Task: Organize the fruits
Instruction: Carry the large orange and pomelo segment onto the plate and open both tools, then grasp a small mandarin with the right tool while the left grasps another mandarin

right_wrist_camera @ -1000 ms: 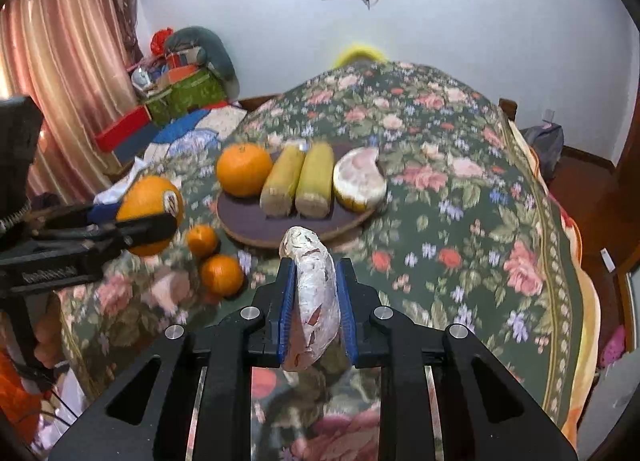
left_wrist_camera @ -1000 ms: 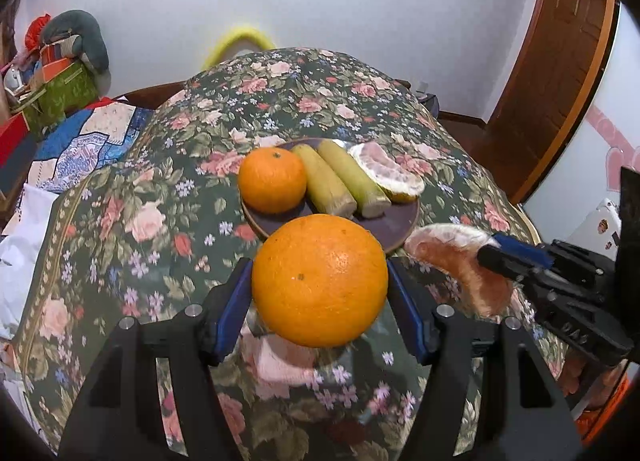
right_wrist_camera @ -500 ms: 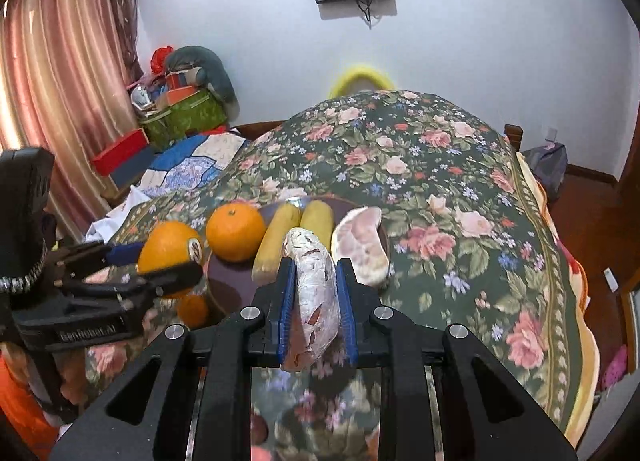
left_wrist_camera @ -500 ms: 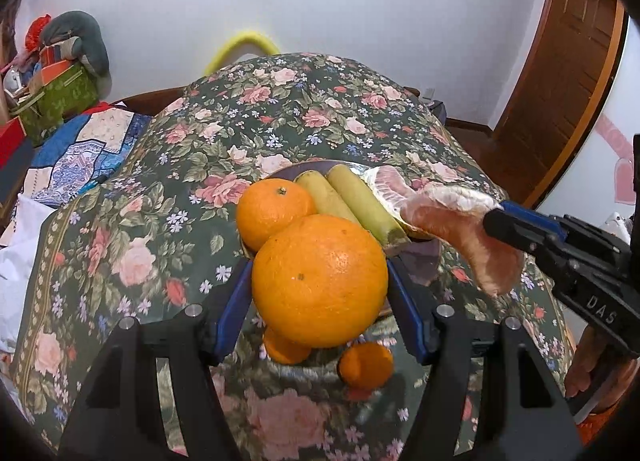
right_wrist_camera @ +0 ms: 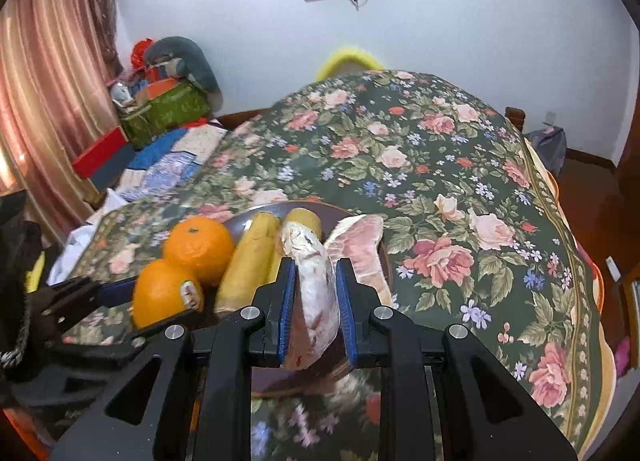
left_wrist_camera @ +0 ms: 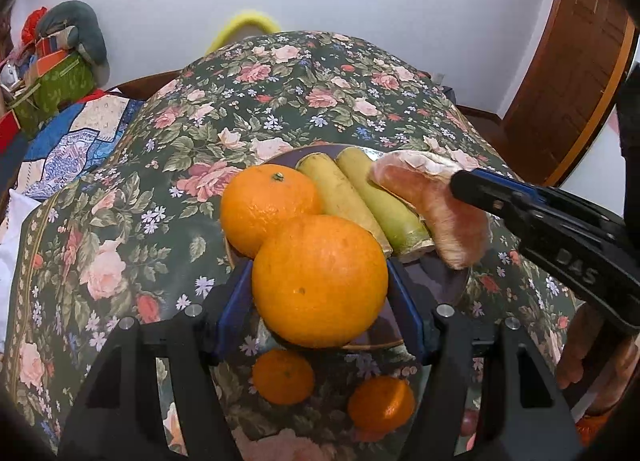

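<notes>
My left gripper (left_wrist_camera: 320, 293) is shut on a large orange (left_wrist_camera: 320, 277), which hangs over the near rim of a dark purple plate (left_wrist_camera: 440, 281). On the plate lie a smaller orange (left_wrist_camera: 270, 209), two yellow-green cylindrical pieces (left_wrist_camera: 340, 193) and a peeled pomelo segment (right_wrist_camera: 360, 245). My right gripper (right_wrist_camera: 314, 301) is shut on a second pomelo segment (right_wrist_camera: 314, 293). It holds that segment above the plate's right side, just in front of the one lying there. In the left wrist view this held segment (left_wrist_camera: 436, 205) covers the one on the plate.
Two small mandarins (left_wrist_camera: 282, 377) (left_wrist_camera: 380, 403) lie on the floral tablecloth (left_wrist_camera: 120, 253) just in front of the plate. Boxes and bundles (right_wrist_camera: 160, 109) are piled beyond the table's left edge. A wooden door (left_wrist_camera: 580, 61) stands at the right. A hand (left_wrist_camera: 592, 361) holds the right gripper.
Both grippers have moved forward from the table's near edge to over the plate, each keeping its fruit. The two small mandarins have come into view below the left gripper.
</notes>
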Motion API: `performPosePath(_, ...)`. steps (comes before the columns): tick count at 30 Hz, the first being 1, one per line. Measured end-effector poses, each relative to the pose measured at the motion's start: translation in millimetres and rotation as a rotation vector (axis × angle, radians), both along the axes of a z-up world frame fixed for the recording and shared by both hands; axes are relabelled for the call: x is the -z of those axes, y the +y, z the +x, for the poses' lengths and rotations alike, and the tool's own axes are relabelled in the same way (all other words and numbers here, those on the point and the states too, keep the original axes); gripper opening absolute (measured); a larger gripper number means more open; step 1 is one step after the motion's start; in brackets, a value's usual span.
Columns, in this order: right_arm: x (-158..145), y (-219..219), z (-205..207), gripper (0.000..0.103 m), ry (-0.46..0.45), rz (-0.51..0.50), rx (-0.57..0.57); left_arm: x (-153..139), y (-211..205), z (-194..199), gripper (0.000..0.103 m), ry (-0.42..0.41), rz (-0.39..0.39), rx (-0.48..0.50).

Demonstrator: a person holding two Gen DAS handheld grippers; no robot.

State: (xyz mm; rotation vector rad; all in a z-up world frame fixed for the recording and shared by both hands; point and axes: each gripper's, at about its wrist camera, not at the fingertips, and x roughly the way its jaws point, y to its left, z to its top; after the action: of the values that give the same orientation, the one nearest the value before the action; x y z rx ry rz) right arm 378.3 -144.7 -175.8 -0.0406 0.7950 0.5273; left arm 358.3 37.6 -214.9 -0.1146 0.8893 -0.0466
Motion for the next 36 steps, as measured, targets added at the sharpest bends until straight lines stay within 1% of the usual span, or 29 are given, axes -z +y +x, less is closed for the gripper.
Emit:
performPosePath(2, 6.0, 1.3, 4.5, 0.017, 0.009, -0.027, 0.010, 2.8, -1.2, 2.2, 0.065, 0.009, -0.001, 0.003)
performPosePath(5, 11.6, -3.2, 6.9, 0.017, 0.027, -0.025, 0.013, 5.4, -2.2, 4.1, 0.065, 0.015, -0.006, 0.006)
performPosePath(9, 11.3, -4.7, 5.4, 0.018, 0.039, -0.022, 0.005, 5.3, -4.8, 5.1, 0.065, 0.020, 0.008, 0.009)
performPosePath(12, 10.6, -3.7, 2.6, 0.019, 0.038, -0.037, -0.002, 5.1, -2.9, 5.1, 0.065, 0.029, -0.009, 0.008)
performPosePath(17, 7.3, -7.1, -6.3, 0.027, 0.047, -0.020, -0.016, 1.3, 2.3, -1.2, 0.065, 0.033, -0.048, 0.000)
performPosePath(19, 3.9, -8.4, -11.2, 0.028, 0.045, -0.014, -0.018, -3.7, 3.2, -7.3, 0.065, 0.021, -0.053, 0.000)
performPosePath(26, -17.3, -9.5, -39.2, 0.032, 0.015, 0.025, -0.027, -32.0, 7.1, -33.1, 0.066, -0.040, -0.027, -0.013)
performPosePath(33, -36.3, -3.9, -66.5, 0.033, -0.015, 0.043, -0.050, -56.6, 23.7, -62.5, 0.066, -0.081, -0.018, -0.046)
performPosePath(36, -41.3, -0.4, -77.2, 0.037, -0.028, 0.041, -0.061, -61.5, 31.4, -74.0, 0.066, -0.088, -0.016, -0.056)
